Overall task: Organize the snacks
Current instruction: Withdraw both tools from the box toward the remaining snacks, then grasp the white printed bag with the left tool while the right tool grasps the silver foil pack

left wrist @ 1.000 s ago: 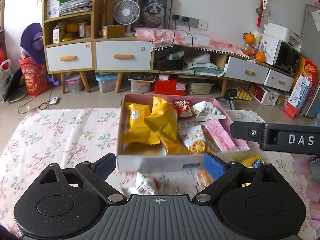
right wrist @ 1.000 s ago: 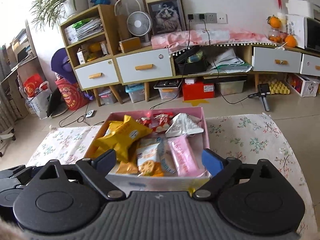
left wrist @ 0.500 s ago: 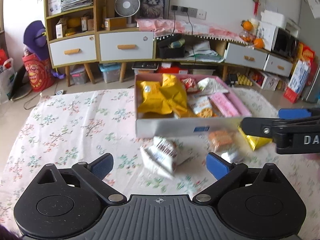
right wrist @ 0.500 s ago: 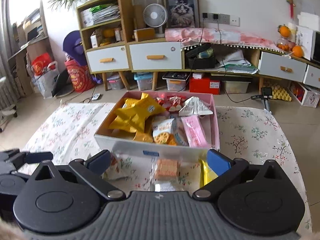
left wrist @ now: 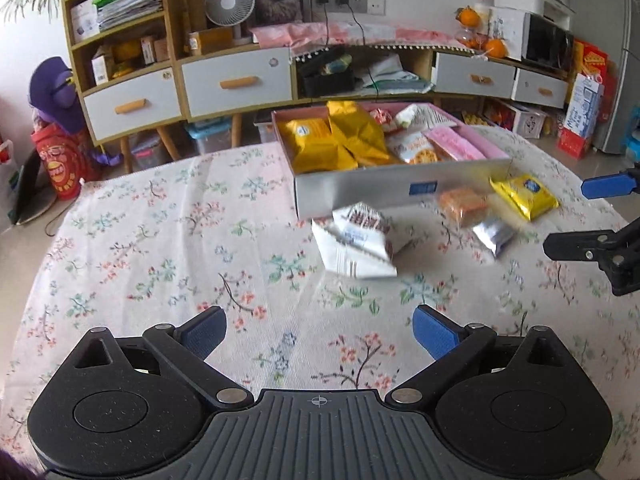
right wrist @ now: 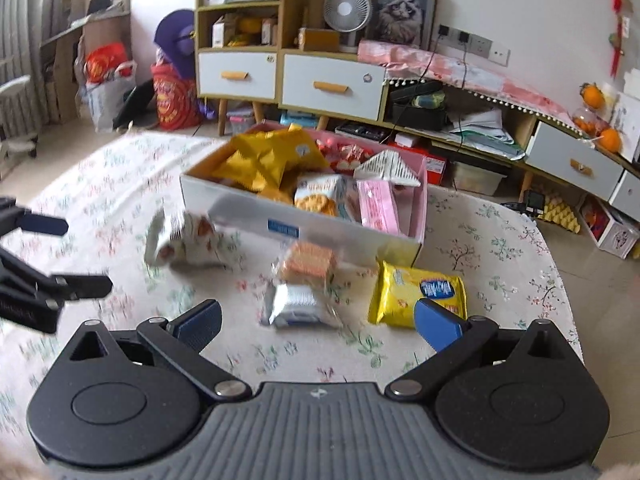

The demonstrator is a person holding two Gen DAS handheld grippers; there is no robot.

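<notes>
A pink and white box (left wrist: pixel 400 188) (right wrist: pixel 280 220) sits on the floral tablecloth, filled with yellow packets, a pink bar and a cookie pack. In front of it lie loose snacks: white packs (left wrist: pixel 360 240) (right wrist: pixel 184 240), an orange cracker pack (left wrist: pixel 462 204) (right wrist: pixel 310 260), a silver pack (left wrist: pixel 494 234) (right wrist: pixel 298 306) and a yellow pack (left wrist: pixel 524 194) (right wrist: pixel 420 292). My left gripper (left wrist: pixel 318 326) (right wrist: pixel 68 252) hangs open over bare cloth, short of the white packs. My right gripper (right wrist: pixel 318 320) (left wrist: pixel 588 216) is open and empty, its fingers either side of the silver pack's near end.
The cloth-covered table (left wrist: pixel 160 240) drops off at its far edge behind the box and at its right edge (right wrist: pixel 560 280). Past it stand a low cabinet with drawers (left wrist: pixel 236 80), storage bins and bags on the floor. Bare cloth stretches left of the box.
Both grippers have drawn back from the box and sunk toward the cloth. The loose packs in front of the box have come into view. The right jaws have widened.
</notes>
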